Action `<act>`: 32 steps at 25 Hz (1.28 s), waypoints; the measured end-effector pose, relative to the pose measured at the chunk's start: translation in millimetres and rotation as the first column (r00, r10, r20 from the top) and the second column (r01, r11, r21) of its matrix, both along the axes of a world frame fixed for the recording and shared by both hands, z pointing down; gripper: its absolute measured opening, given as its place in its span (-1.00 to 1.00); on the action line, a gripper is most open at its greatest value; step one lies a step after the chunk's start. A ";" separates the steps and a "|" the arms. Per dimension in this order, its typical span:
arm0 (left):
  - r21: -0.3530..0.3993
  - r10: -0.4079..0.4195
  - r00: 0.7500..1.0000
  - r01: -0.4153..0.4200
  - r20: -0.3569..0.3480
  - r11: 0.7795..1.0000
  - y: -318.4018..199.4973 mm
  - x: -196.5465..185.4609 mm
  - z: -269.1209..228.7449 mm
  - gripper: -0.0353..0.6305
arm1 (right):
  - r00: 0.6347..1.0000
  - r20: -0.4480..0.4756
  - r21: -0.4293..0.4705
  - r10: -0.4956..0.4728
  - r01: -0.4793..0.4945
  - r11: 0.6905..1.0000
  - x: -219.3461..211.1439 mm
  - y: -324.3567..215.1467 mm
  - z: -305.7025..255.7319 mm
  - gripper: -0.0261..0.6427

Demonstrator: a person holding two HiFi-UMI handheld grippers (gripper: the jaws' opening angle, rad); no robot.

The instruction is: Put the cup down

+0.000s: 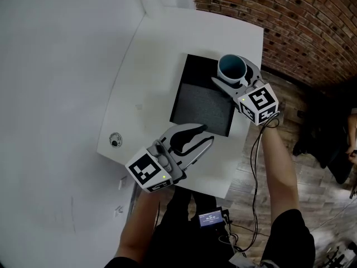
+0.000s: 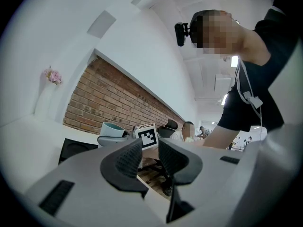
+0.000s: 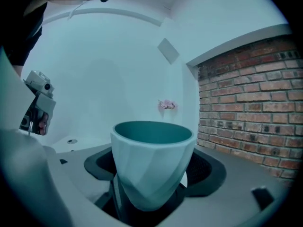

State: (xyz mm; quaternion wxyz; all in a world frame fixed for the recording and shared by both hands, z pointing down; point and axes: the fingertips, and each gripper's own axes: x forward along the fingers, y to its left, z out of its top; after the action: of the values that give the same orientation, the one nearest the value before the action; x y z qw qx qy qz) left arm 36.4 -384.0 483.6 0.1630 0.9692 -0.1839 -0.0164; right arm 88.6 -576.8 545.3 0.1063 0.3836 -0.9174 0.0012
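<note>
A pale teal faceted cup (image 1: 231,67) stands upright between the jaws of my right gripper (image 1: 237,76), which is shut on its sides. It hangs over the far right corner of the black mat (image 1: 201,105); whether its base touches the mat I cannot tell. In the right gripper view the cup (image 3: 151,169) fills the gap between the dark pads (image 3: 203,167). My left gripper (image 1: 205,135) rests low over the white table (image 1: 167,49) near the mat's front edge. Its jaws stand a little apart with nothing between them (image 2: 150,150). From there the cup (image 2: 112,128) shows to the left.
A round cable hole (image 1: 115,140) sits near the table's left front edge. A brick wall (image 1: 290,15) and wooden floor (image 1: 312,177) lie to the right. A small vase of pink flowers (image 3: 166,104) stands at the far end of the table.
</note>
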 end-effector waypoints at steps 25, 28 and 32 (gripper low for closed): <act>0.038 0.021 0.997 -0.024 0.070 0.999 18.3 -7.1 -4.5 -0.60 | 0.980 0.140 -0.134 0.143 -0.125 0.983 43.9 58.5 -9.1 0.46; 0.039 0.026 0.997 -0.029 0.074 0.999 22.2 -7.7 -5.5 -0.59 | 0.980 0.152 -0.137 0.131 -0.110 0.984 38.7 74.8 -11.9 0.40; 0.045 0.034 0.996 -0.038 0.084 0.998 32.6 -8.5 -9.9 -0.59 | 0.980 0.161 -0.116 0.120 -0.102 0.988 30.0 97.9 -24.4 0.15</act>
State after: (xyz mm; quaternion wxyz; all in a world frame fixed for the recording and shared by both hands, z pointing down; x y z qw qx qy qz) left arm 27.9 -351.4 473.7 0.1329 0.9757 -0.1727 0.0225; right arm 118.6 -479.0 520.9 0.0491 0.4267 -0.8987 0.0884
